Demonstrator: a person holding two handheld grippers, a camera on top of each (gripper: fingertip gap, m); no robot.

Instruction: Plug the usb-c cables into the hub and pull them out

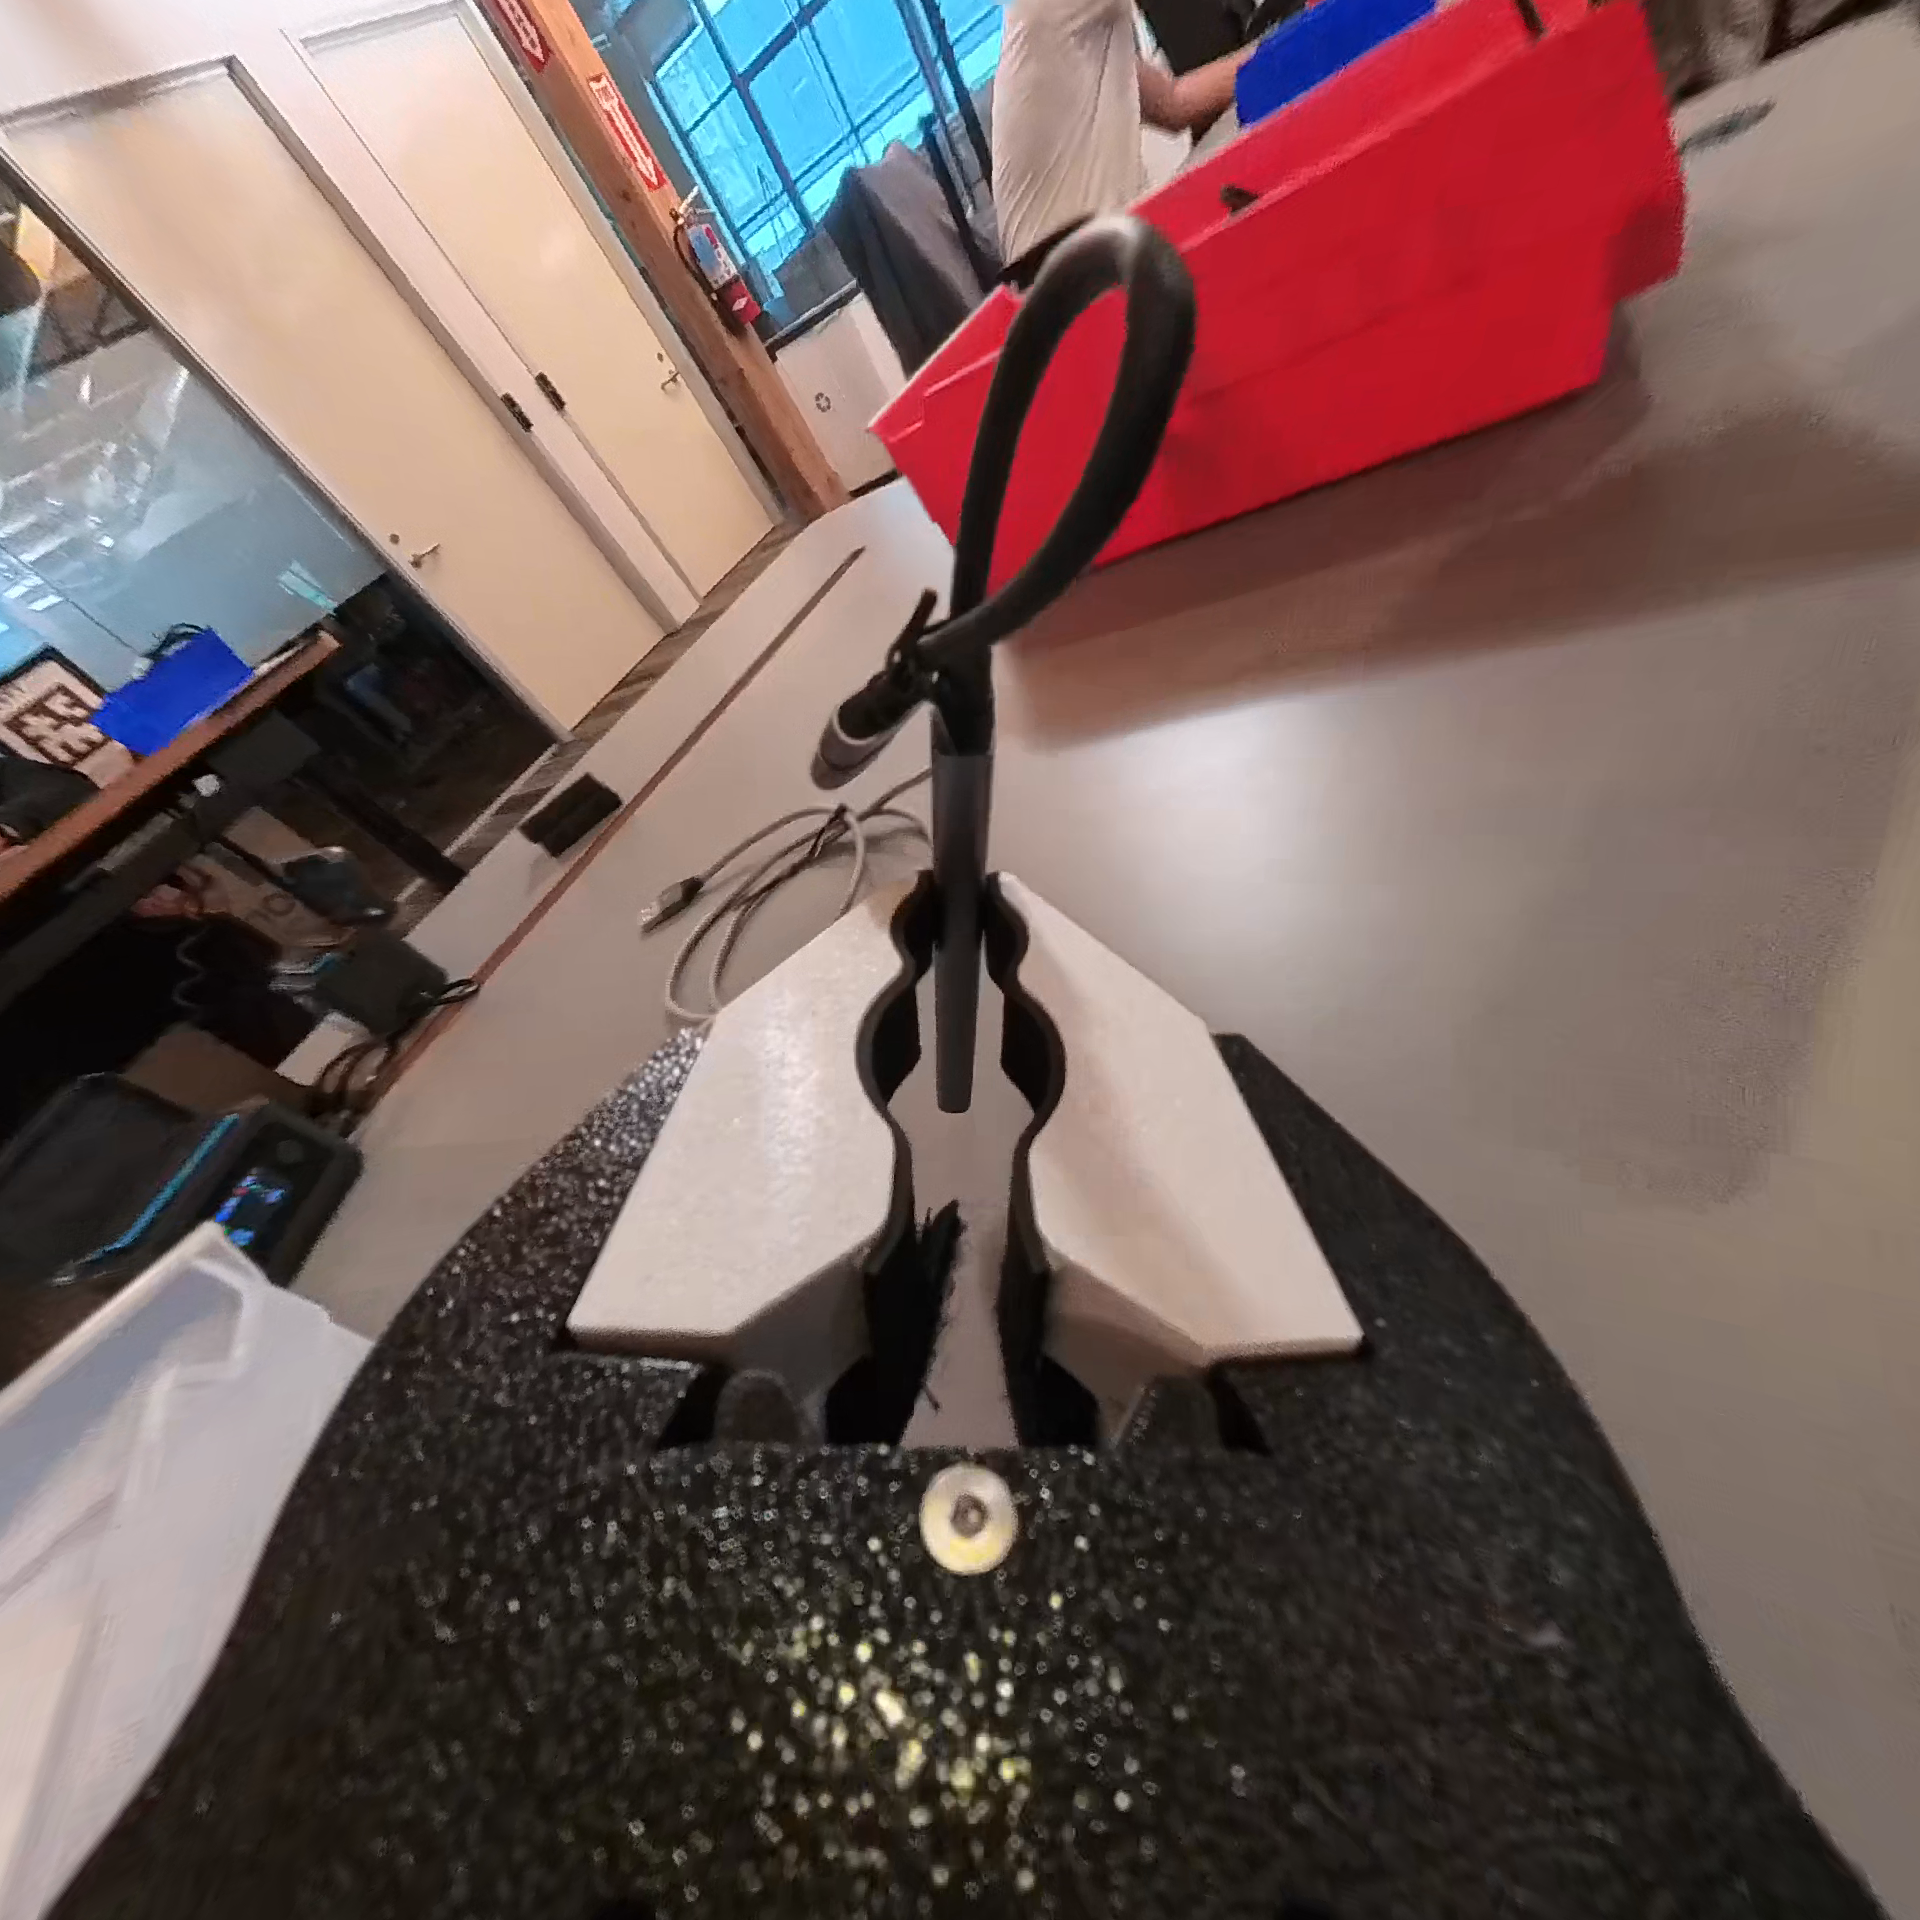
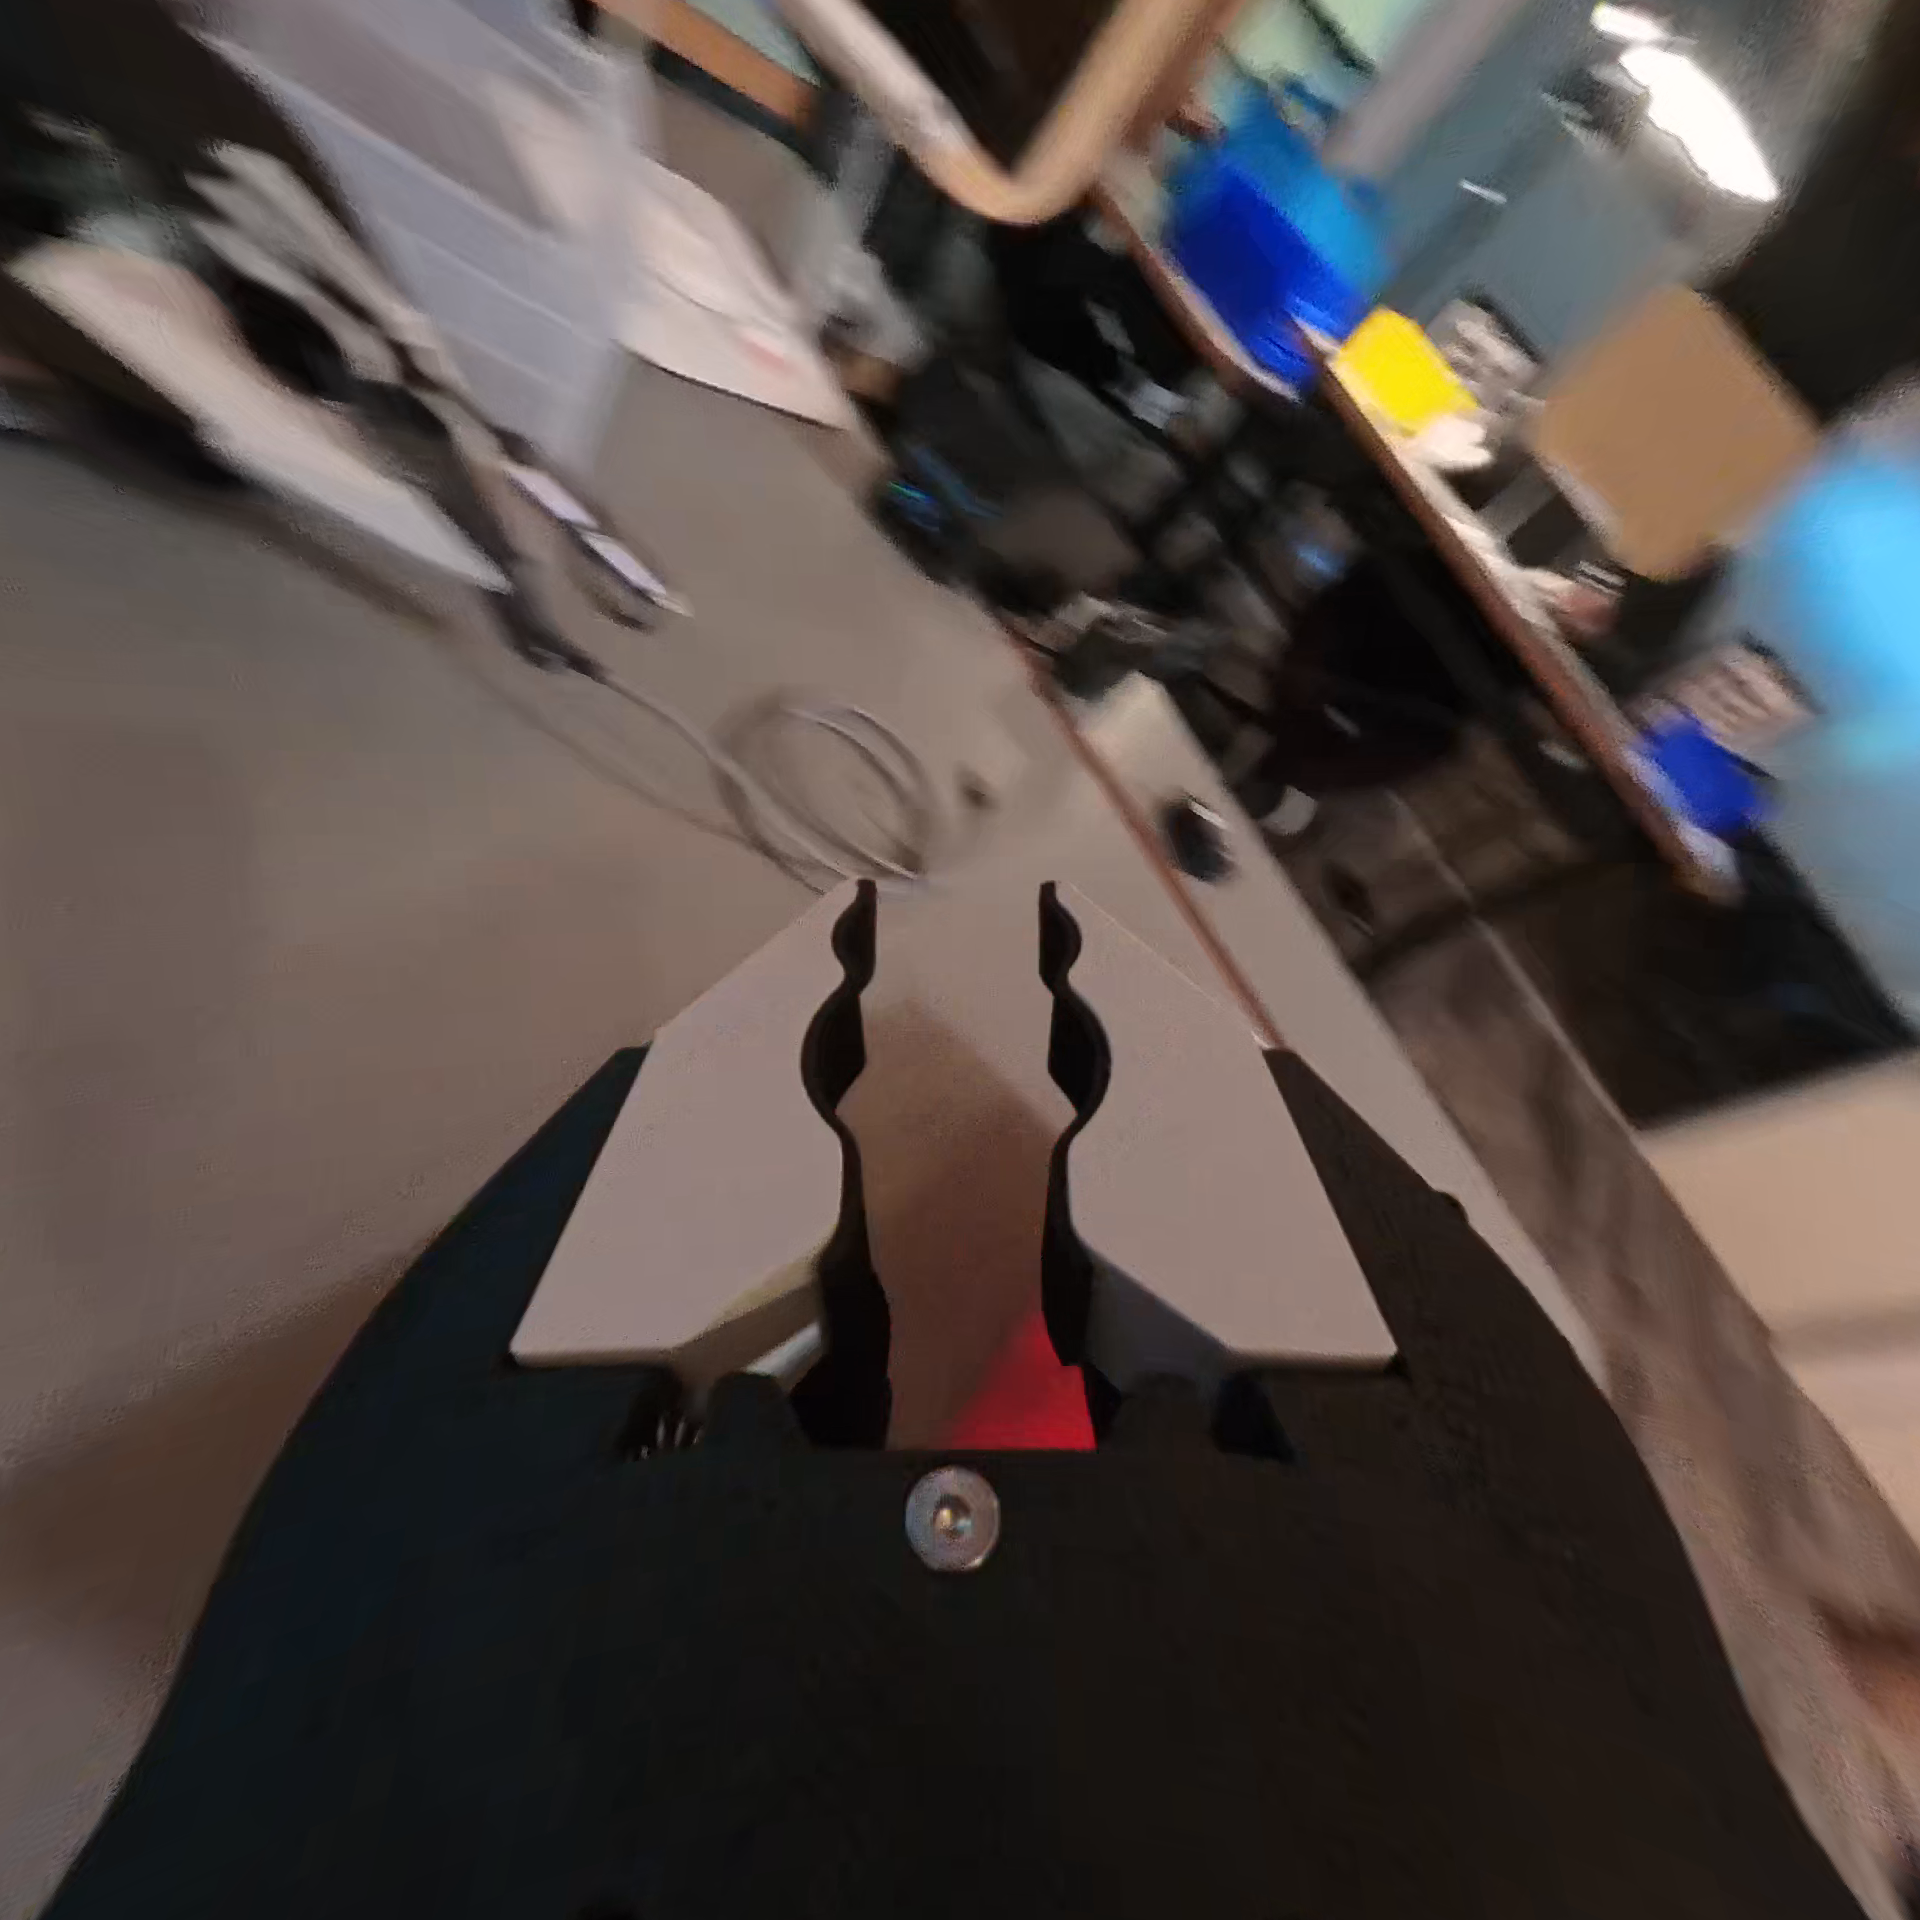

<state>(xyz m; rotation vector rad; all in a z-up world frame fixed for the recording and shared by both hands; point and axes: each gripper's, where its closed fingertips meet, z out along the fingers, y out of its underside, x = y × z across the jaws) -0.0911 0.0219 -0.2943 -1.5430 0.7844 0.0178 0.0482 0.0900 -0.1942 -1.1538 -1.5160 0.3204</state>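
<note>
My left gripper (image 1: 961,896) is shut on a thin dark grey hub (image 1: 958,831), held edge-on above the grey table (image 1: 1455,935). The hub's own black cable (image 1: 1091,395) loops up and back down, tied at the bottom, and its plug (image 1: 864,727) hangs to the left. A grey braided usb-c cable (image 1: 769,883) lies on the table beyond the fingertips, its connector (image 1: 670,900) pointing left. My right gripper (image 2: 954,904) is open and empty above the table. A coiled grey cable (image 2: 821,790) lies just beyond it. The right wrist view is motion-blurred.
A red bin (image 1: 1351,312) stands on the table at the back right, with a person (image 1: 1070,114) behind it. A white container (image 1: 125,1455) sits at the lower left. The table edge (image 1: 623,790) runs along the left. A blurred black and white object (image 2: 364,416) lies at the far left. There is about 20 centimetres between the tips of the two grippers.
</note>
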